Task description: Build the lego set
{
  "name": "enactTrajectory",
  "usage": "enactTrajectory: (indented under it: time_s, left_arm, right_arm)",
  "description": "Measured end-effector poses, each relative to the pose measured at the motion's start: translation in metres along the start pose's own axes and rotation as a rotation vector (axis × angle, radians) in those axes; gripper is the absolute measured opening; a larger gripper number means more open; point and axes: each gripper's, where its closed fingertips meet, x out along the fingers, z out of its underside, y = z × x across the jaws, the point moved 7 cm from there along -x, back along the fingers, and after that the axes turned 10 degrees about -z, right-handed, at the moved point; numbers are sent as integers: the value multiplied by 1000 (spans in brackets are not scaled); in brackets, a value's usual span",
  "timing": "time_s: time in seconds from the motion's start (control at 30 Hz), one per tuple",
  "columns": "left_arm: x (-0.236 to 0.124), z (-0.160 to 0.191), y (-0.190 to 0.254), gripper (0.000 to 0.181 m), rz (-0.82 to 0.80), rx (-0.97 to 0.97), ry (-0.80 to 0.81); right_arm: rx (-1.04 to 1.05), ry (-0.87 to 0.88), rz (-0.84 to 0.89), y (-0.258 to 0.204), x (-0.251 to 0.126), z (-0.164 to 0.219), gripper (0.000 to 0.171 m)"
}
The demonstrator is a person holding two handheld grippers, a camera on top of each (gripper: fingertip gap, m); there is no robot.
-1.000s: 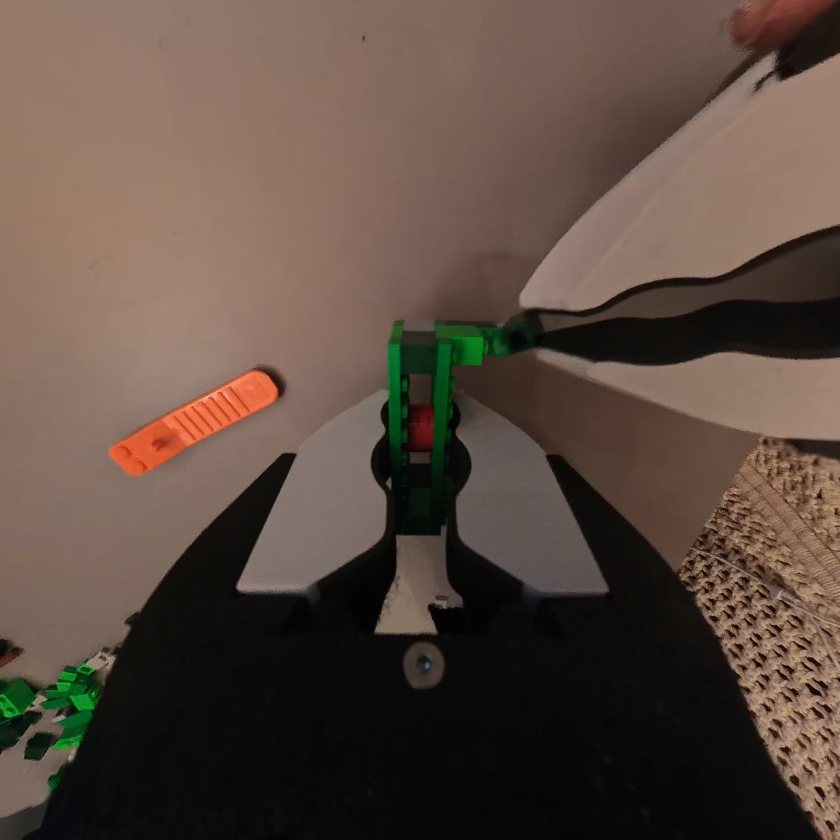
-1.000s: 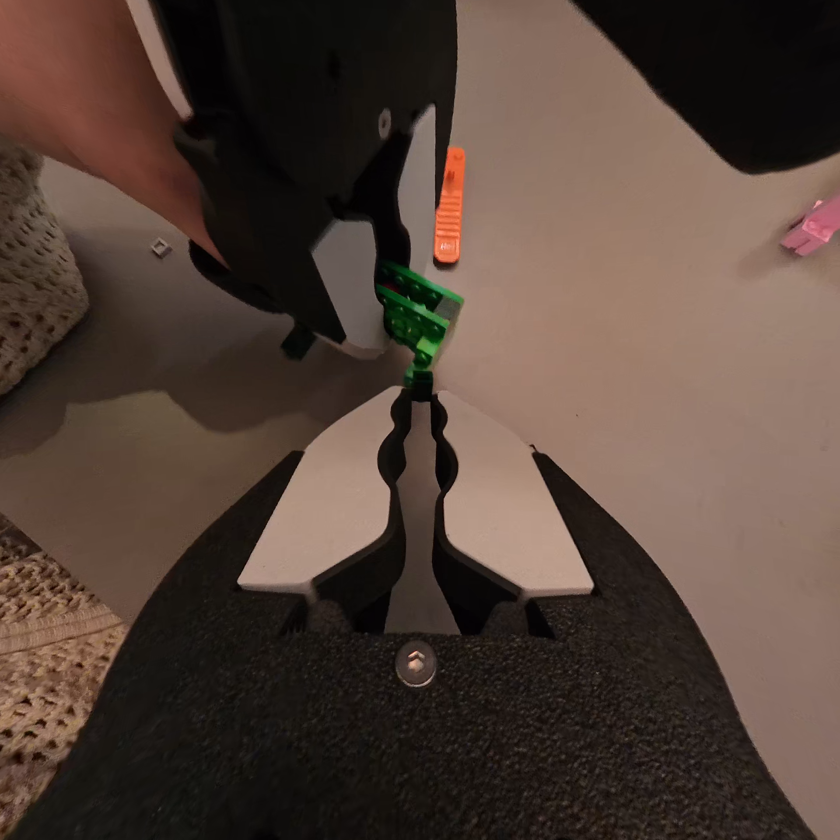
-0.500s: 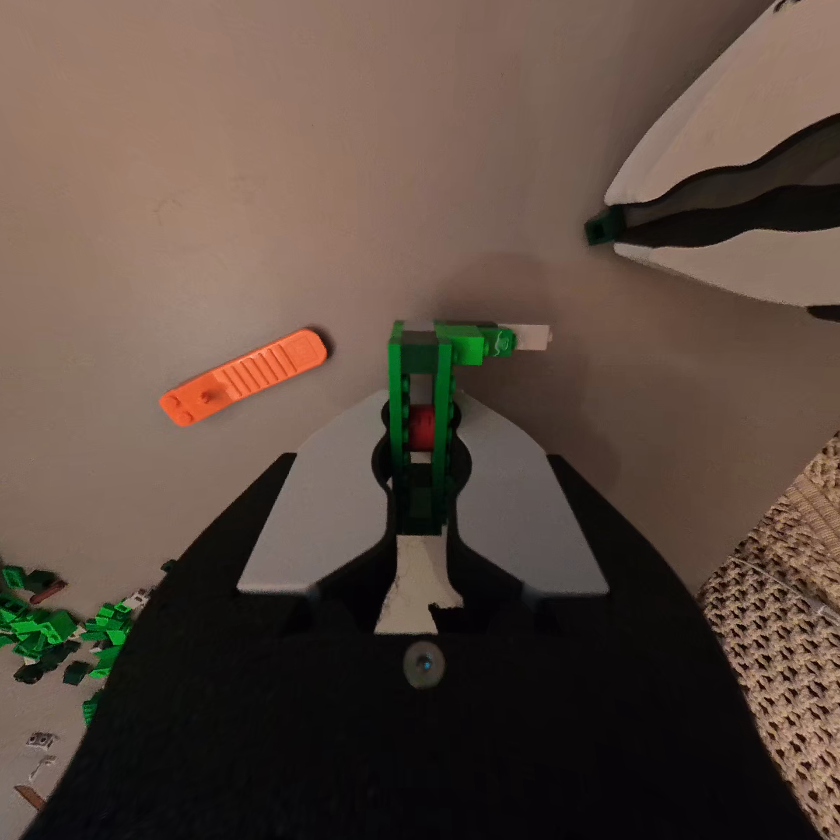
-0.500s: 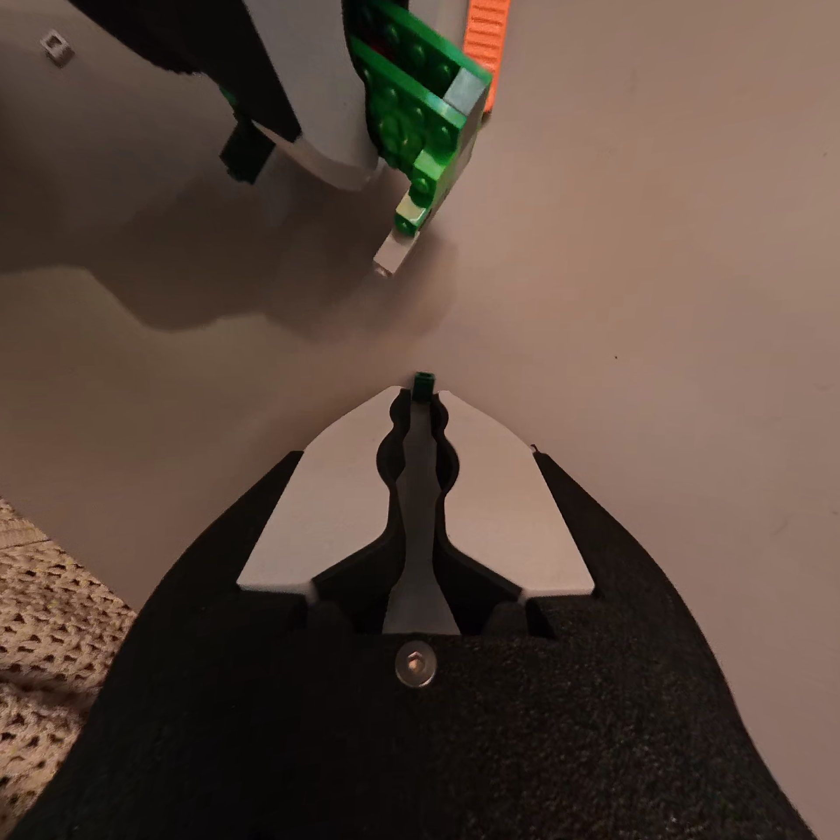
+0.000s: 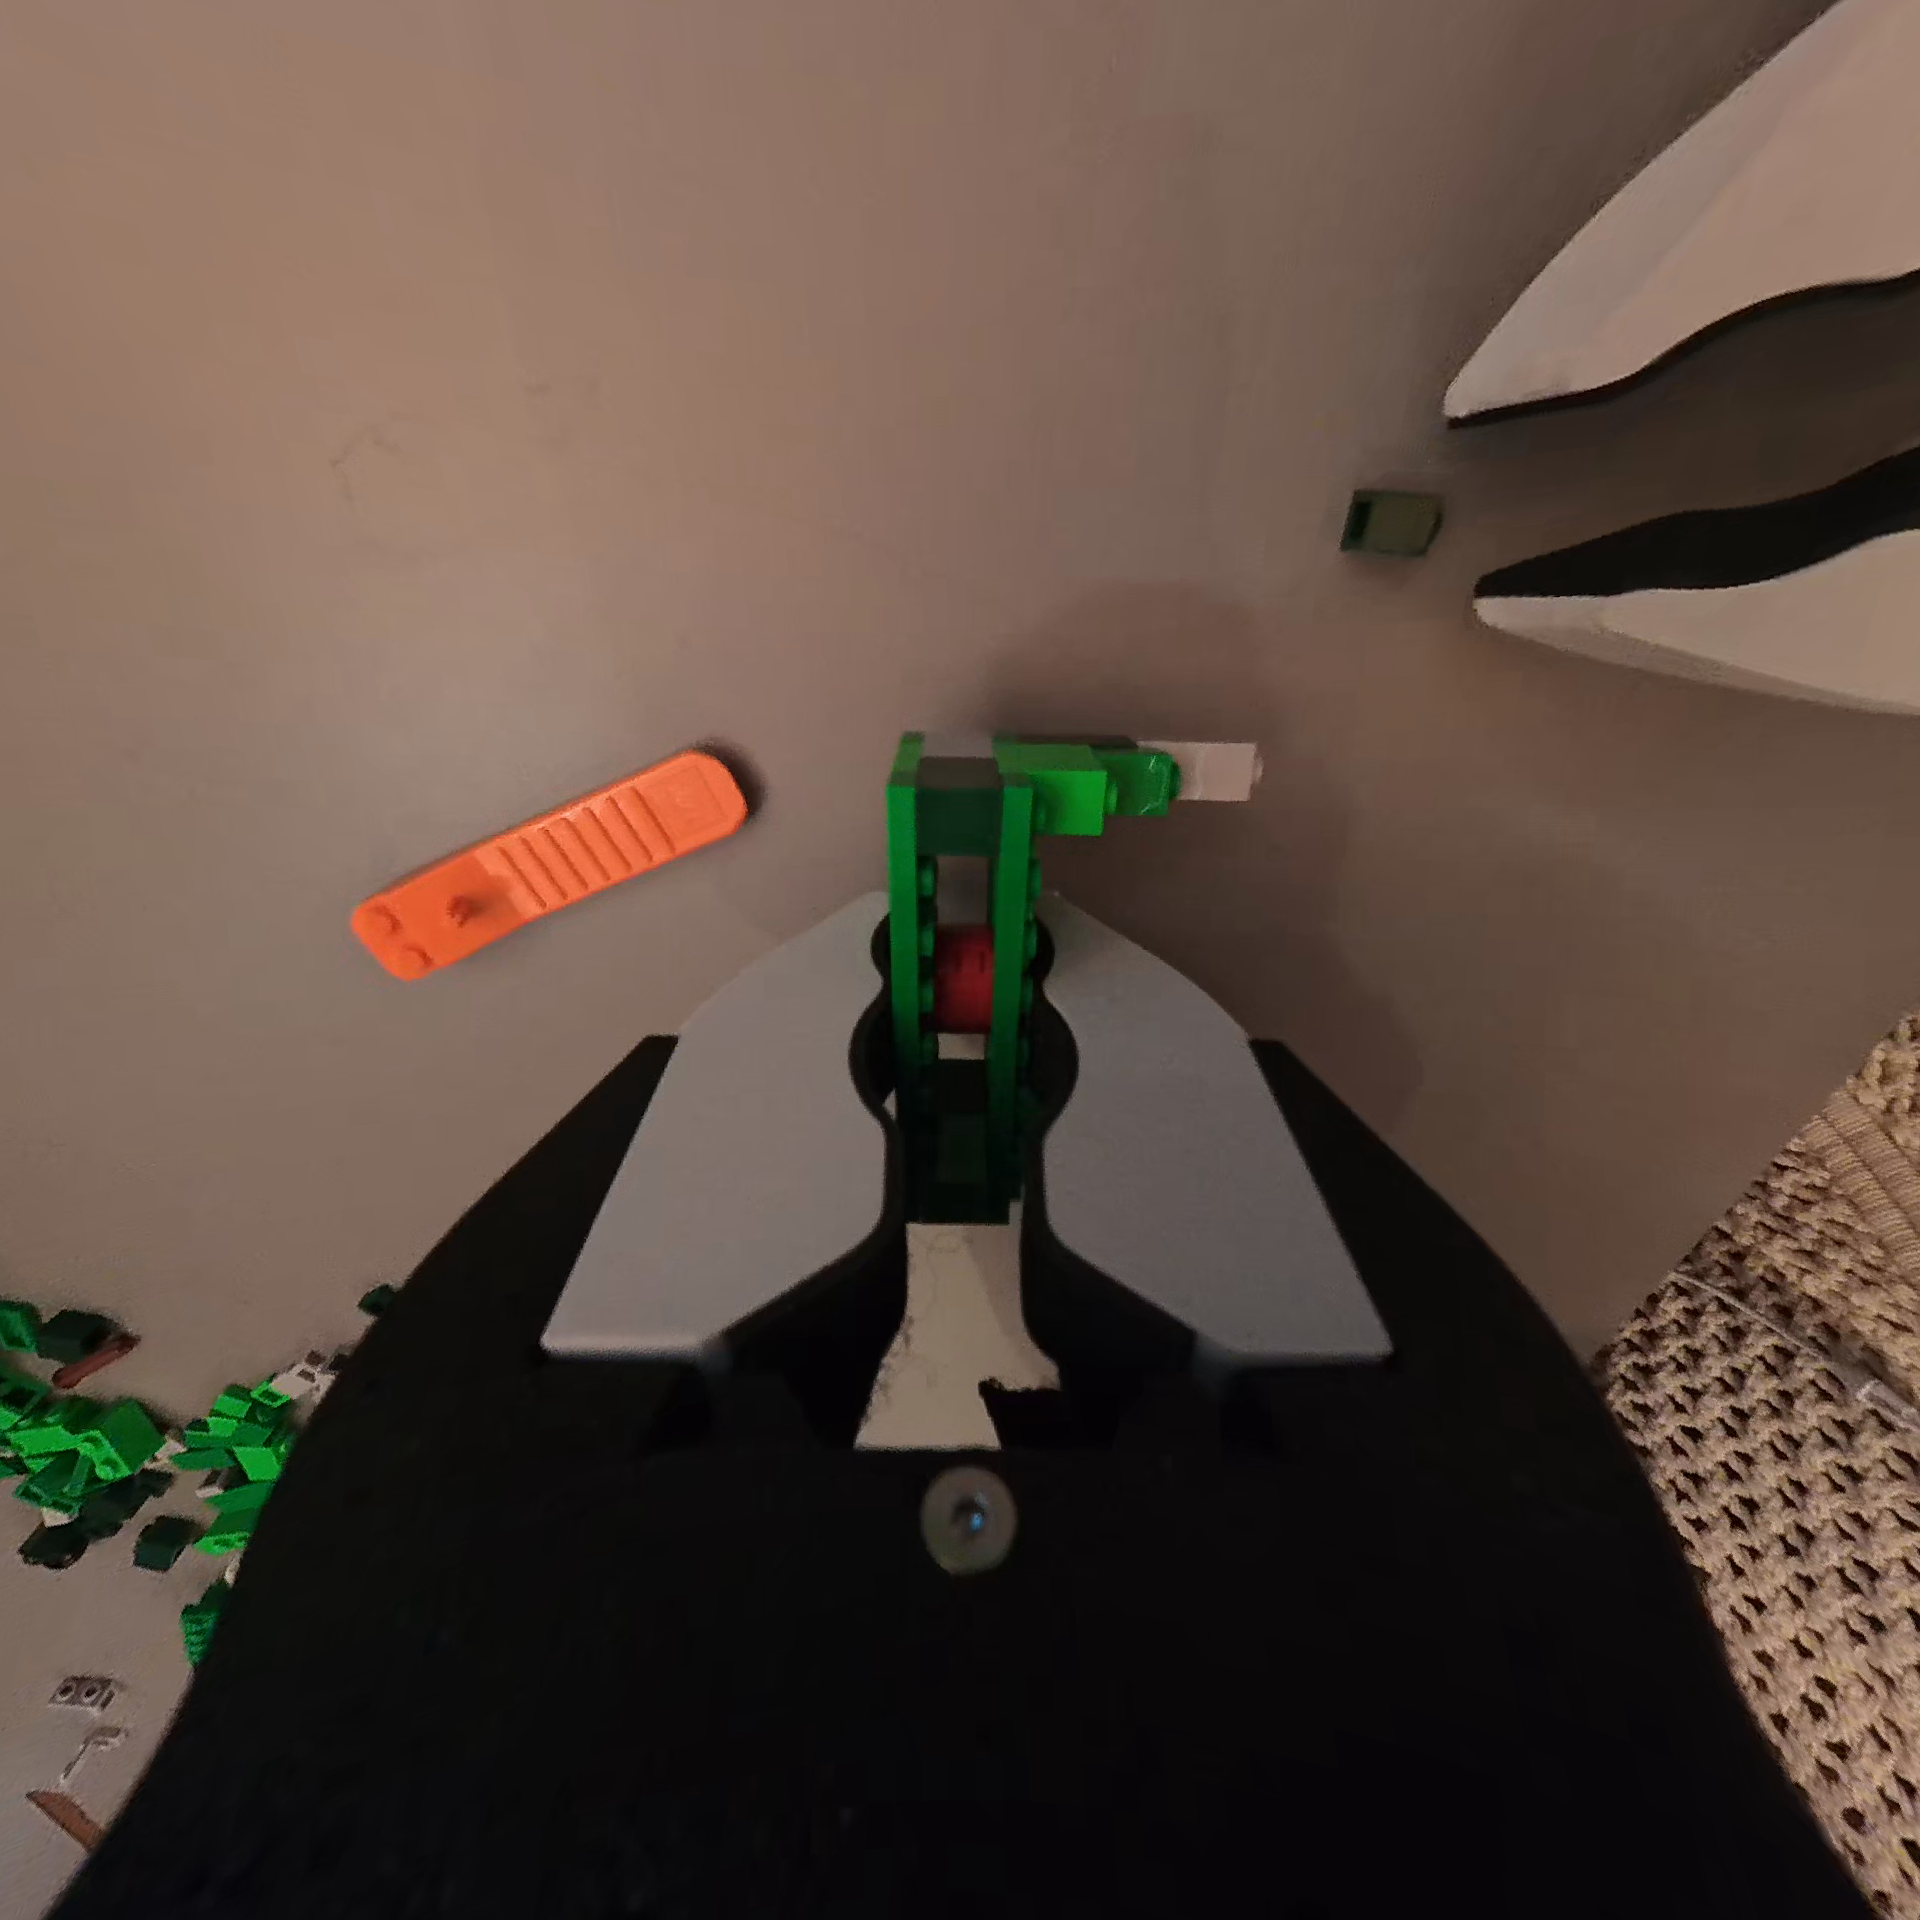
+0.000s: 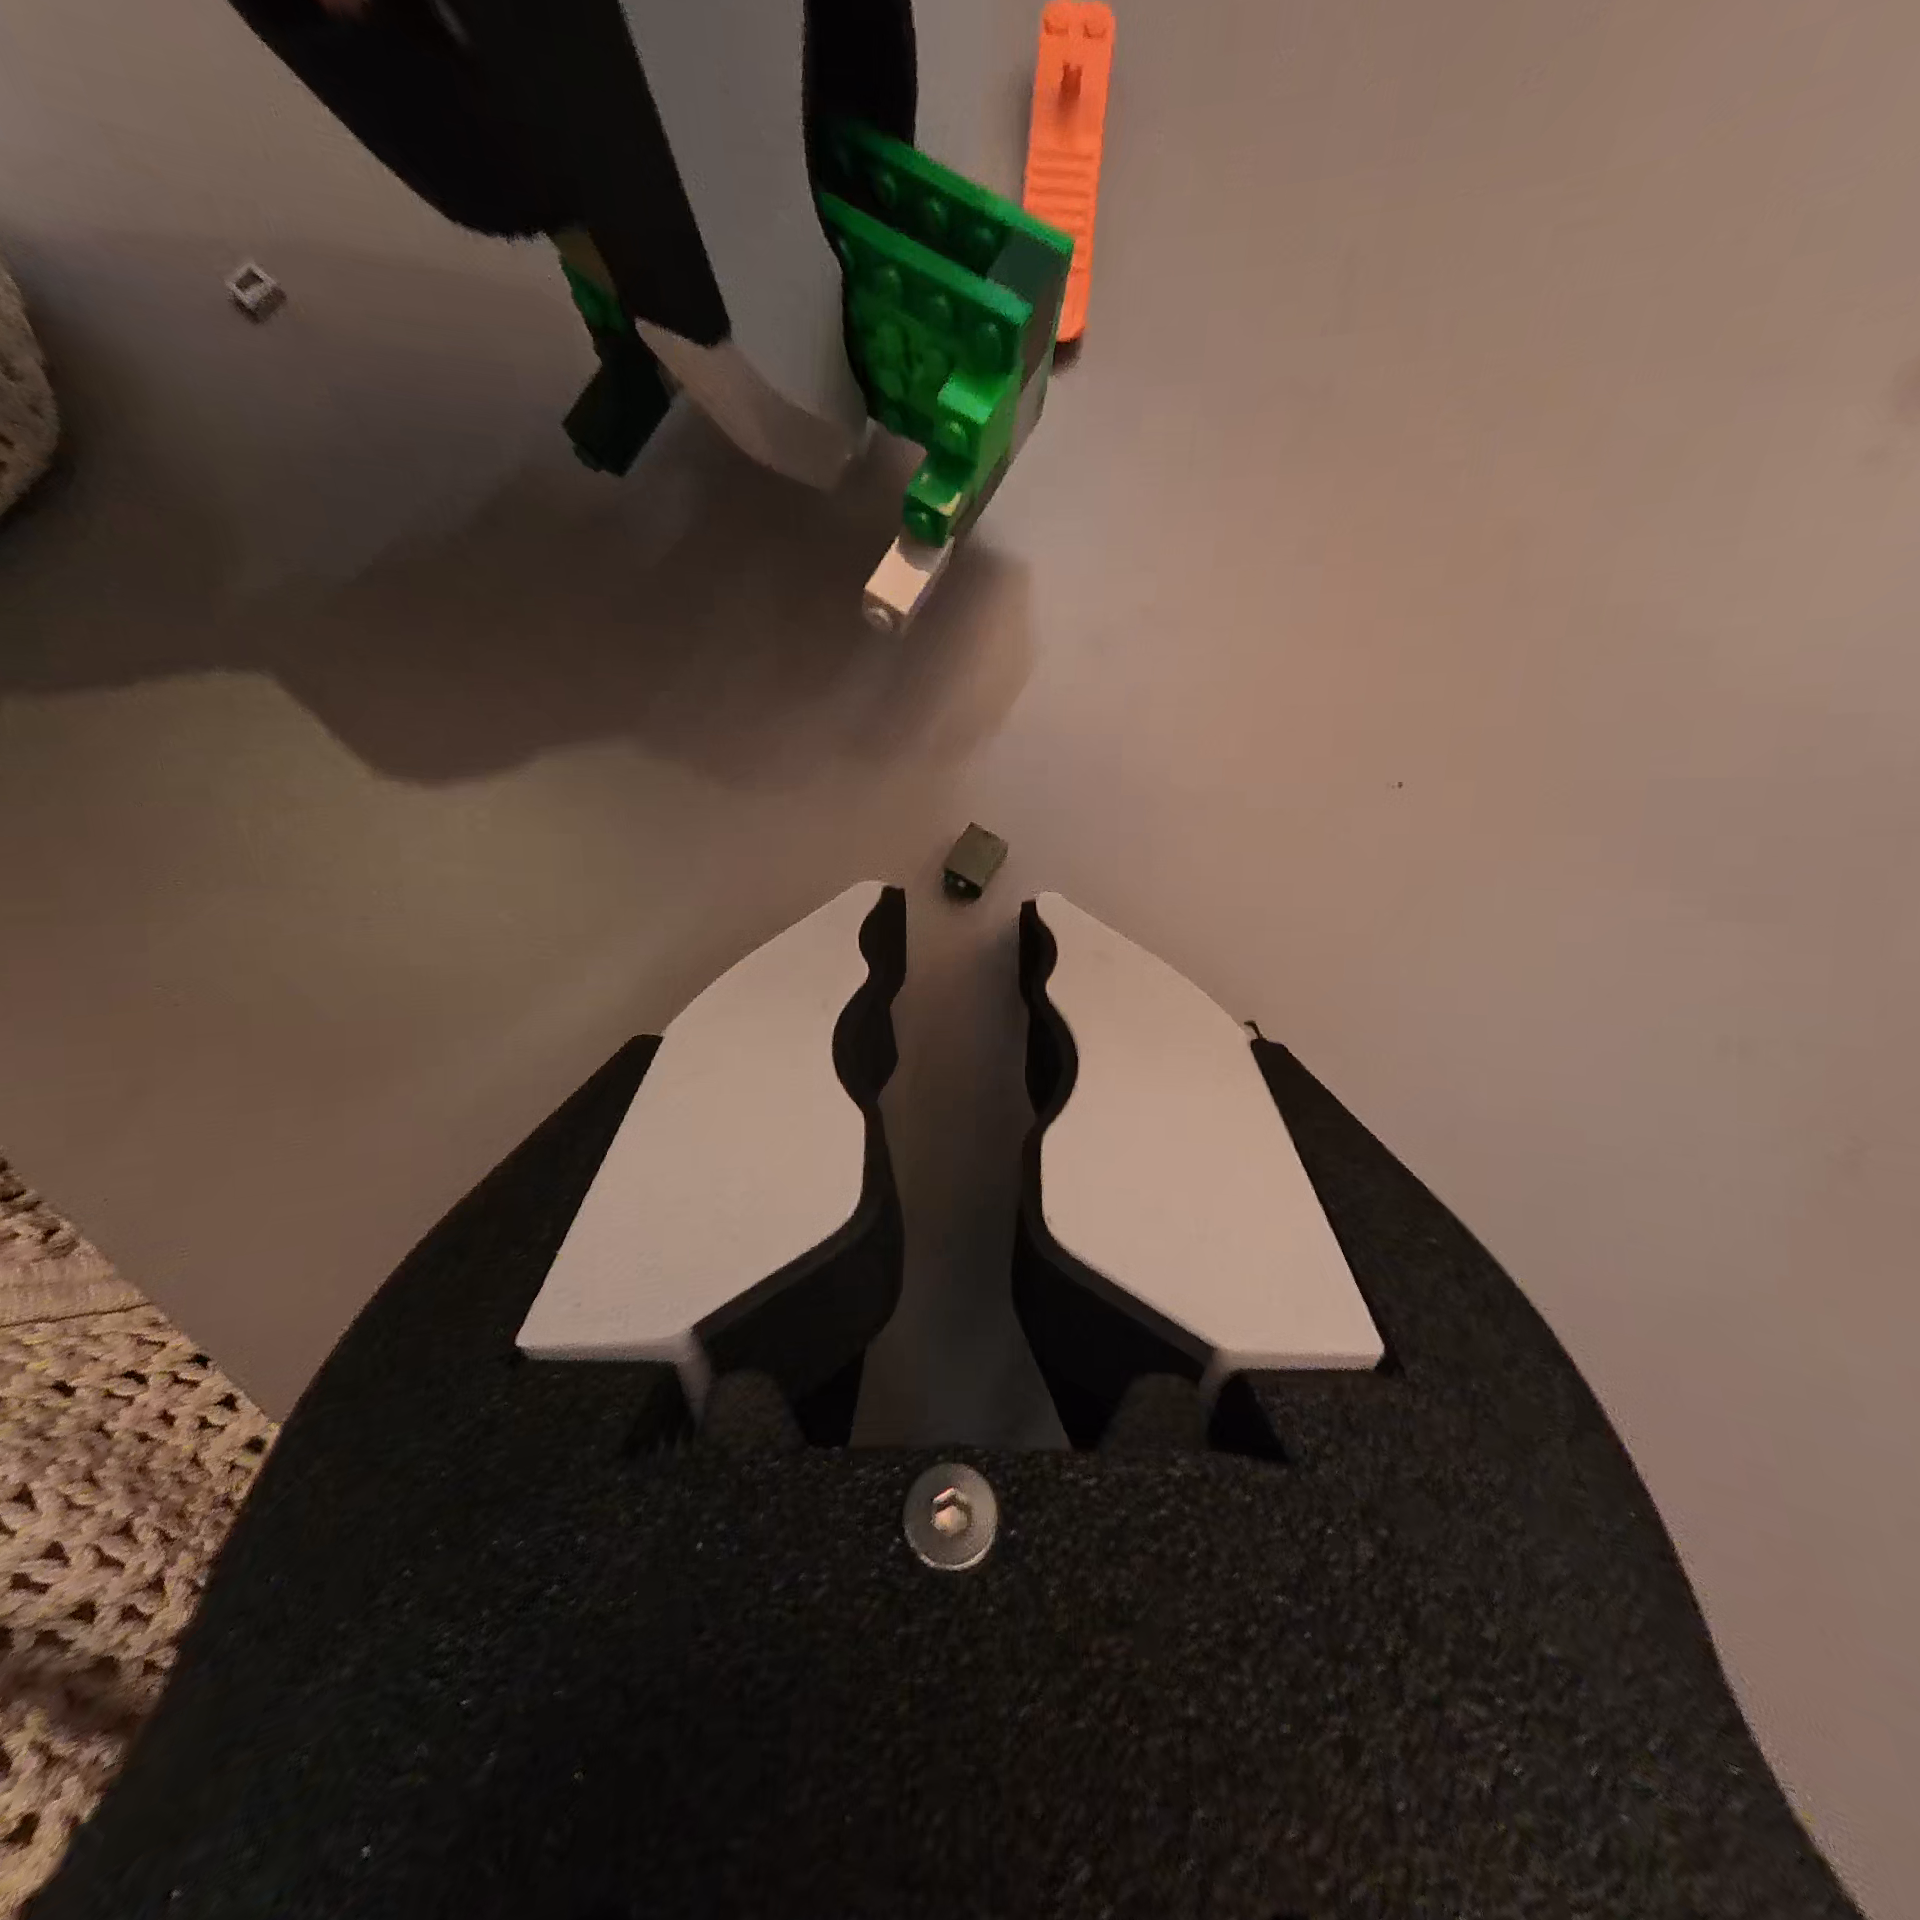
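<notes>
My left gripper (image 5: pixel 961 925) is shut on a green lego assembly (image 5: pixel 961 831) of stacked plates with a red round piece (image 5: pixel 961 977) between them and a white piece (image 5: pixel 1216 771) sticking out at its right tip. The assembly also shows in the right wrist view (image 6: pixel 940 322), held above the table. My right gripper (image 6: pixel 961 909) is open and empty. A small dark green piece (image 6: pixel 975 857) lies on the table just beyond its fingertips. It also shows in the left wrist view (image 5: pixel 1390 522), next to the right gripper (image 5: pixel 1465 509).
An orange brick separator (image 5: pixel 551 862) lies on the grey table left of the assembly, and also shows in the right wrist view (image 6: pixel 1065 156). A pile of green pieces (image 5: pixel 114 1455) sits at the lower left. A knitted beige cloth (image 5: pixel 1766 1455) lies at the right. A small grey piece (image 6: pixel 255 288) lies apart.
My right gripper pulled away from the assembly with the small dark green piece, then opened. The piece now lies on the table. The left gripper still holds the assembly.
</notes>
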Motion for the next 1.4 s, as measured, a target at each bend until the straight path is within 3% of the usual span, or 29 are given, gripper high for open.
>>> enactTrajectory:
  time_s: [0.33,0.53,1.4]
  left_arm:
    - [2,-1,0,20,-4,0,-10]
    - [4,-4,4,19,-16,14,-13]
    - [6,-9,11,19,-9,42,-8]
  right_arm:
    - [9,11,62,1,8,-4,9]
    - [-23,151,75,-6,0,-31,8]
    - [4,92,81,-8,12,-43,9]
